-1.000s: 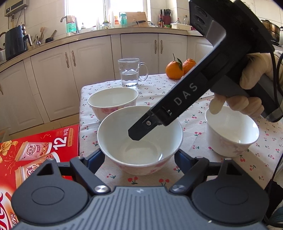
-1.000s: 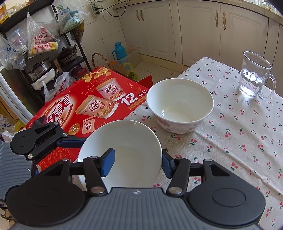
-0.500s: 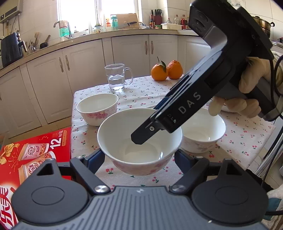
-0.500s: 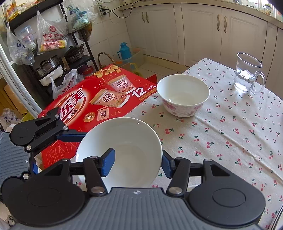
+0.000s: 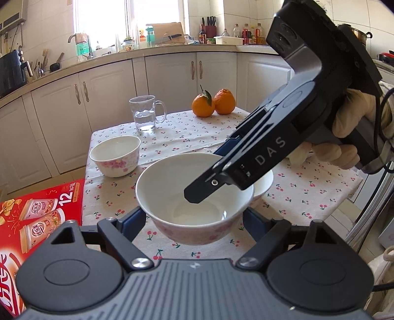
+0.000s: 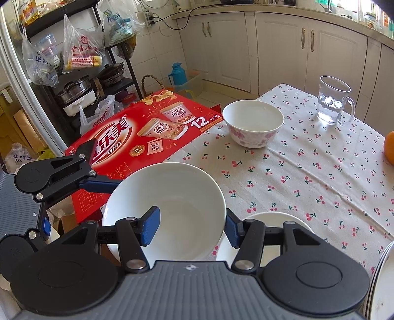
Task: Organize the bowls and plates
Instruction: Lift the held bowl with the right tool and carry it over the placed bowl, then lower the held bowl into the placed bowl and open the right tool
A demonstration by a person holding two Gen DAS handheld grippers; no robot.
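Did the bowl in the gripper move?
Yes. The held bowl has been carried right, away from the far bowl, and now hangs partly over another bowl on the table.

Kitchen, daylit. Bright window [image 5: 128,22] at 12 o'clock above the curved countertop [image 5: 172,48]. White cabinets [image 5: 172,71] beneath. Black metal shelf [image 6: 81,73] at 10 o'clock, hung with plastic bags [image 6: 81,46]. Tiled floor [image 6: 211,98] pale. Cherry-print tablecloth [image 6: 320,177] at 3 o'clock.

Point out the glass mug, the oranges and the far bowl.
glass mug [image 5: 145,114], left wrist view, on its front wall.
oranges [image 5: 203,107], left wrist view, on the left orange's skin.
far bowl [image 6: 251,135], right wrist view, on its flowered outer wall.
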